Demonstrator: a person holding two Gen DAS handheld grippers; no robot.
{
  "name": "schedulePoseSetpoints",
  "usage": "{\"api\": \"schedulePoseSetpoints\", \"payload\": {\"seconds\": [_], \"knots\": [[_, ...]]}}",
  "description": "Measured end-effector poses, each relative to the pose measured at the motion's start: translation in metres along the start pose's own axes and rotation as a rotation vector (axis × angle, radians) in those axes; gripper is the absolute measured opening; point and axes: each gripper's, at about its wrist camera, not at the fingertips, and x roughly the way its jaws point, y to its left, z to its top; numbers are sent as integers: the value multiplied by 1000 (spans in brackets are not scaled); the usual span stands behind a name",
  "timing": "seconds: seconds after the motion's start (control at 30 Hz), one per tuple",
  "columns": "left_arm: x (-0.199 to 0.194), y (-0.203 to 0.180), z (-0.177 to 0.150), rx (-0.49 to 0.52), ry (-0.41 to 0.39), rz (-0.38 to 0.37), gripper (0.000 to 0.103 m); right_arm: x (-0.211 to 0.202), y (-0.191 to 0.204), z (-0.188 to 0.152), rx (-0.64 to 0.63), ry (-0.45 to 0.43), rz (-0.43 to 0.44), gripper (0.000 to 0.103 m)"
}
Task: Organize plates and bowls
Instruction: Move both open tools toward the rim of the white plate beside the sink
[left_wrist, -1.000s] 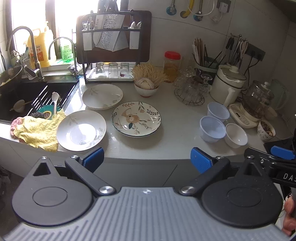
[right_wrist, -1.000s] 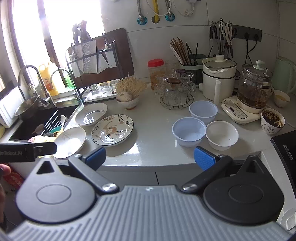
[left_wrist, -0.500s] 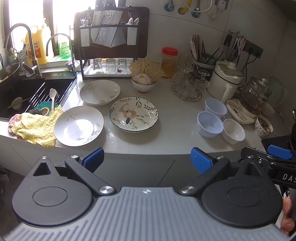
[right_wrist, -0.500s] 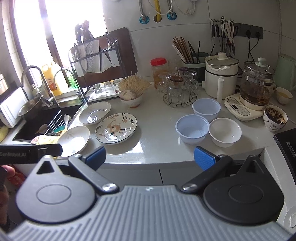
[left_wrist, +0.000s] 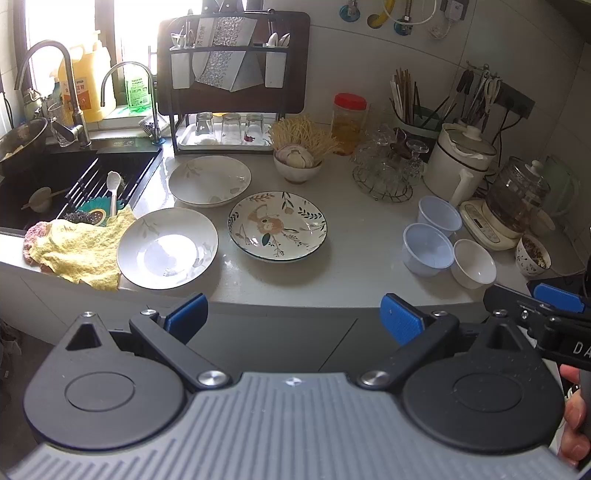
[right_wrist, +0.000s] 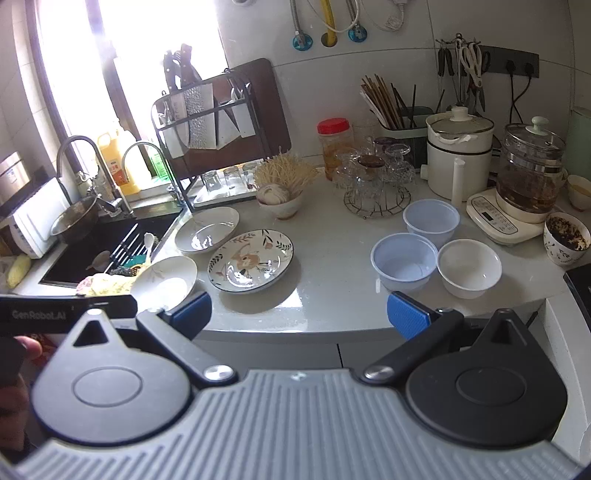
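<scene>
Kitchen counter (left_wrist: 354, 273) seen from its front edge. Left gripper (left_wrist: 291, 314) spread wide and empty, held short of the counter; right gripper (right_wrist: 299, 314) likewise spread and empty, just beside it.

Toward the sink (left_wrist: 55, 188), three plates laid out singly: a white plate (left_wrist: 167, 247) nearest the edge, partly on a yellow cloth (left_wrist: 77, 247); a second white plate (left_wrist: 209, 180) behind it; a floral plate (left_wrist: 277, 226) to the right, close to both but not stacked.

Well apart on the right, three bowls clustered, rims near or touching: two pale blue bowls (left_wrist: 428, 249) (left_wrist: 439, 215) and a white bowl (left_wrist: 473, 263). Also a small bowl (left_wrist: 297, 162) holding garlic near the back, and a patterned cup (left_wrist: 532, 255) by the kettle base.

Apparently nothing organized yet: no plate stacked, no bowl nested, nothing gripped. Left to do, likely: gathering the plates into one pile and nesting the bowls.
</scene>
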Motion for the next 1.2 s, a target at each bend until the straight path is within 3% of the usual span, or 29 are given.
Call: {"api": "schedulePoseSetpoints", "payload": {"seconds": [0.57, 1.2], "knots": [[36, 49, 46, 33, 6, -28, 101, 43, 35, 19, 61, 0, -4, 103], [101, 144, 111, 9, 24, -148, 101, 107, 104, 37, 88, 30, -101, 103]]}}
